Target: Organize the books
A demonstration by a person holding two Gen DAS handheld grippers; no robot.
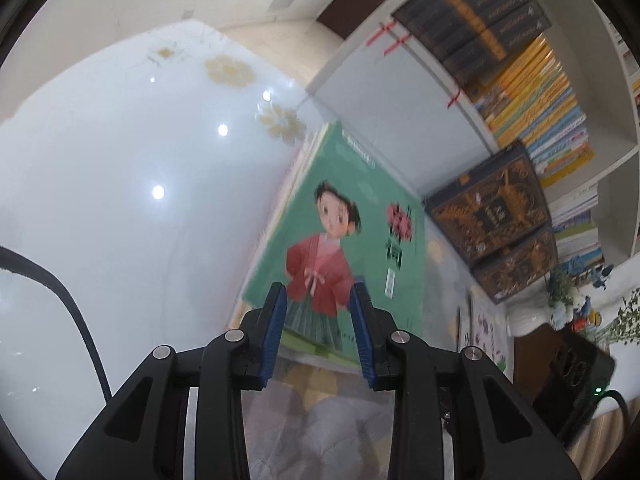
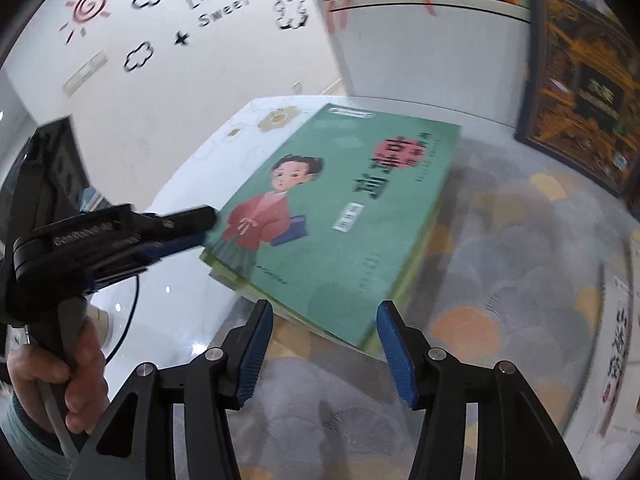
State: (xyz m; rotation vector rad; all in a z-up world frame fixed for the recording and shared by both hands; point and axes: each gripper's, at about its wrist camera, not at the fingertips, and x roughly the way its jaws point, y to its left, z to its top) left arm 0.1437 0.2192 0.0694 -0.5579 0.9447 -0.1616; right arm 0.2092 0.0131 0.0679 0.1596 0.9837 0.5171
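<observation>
1. The right gripper (image 2: pixel 325 354) is seen with jaws parted, nothing pressed between them, just before the green book's (image 2: pixel 340 216) near corner.
2. The left gripper (image 1: pixel 319 330) is held partly open over that book, mid-frame; contact cannot be told.
3. The book is stacked on a glossy table (image 1: pixel 120 184).

The left gripper (image 1: pixel 319 294) hovers, jaws parted, over the near edge of the green book (image 1: pixel 340 240) on the desk (image 1: pixel 120 200).

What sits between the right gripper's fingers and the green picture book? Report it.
Nothing sits there. In the right wrist view the right gripper is open, with the near corner of the green picture book just ahead of its fingers, over the patterned table cover.
</observation>
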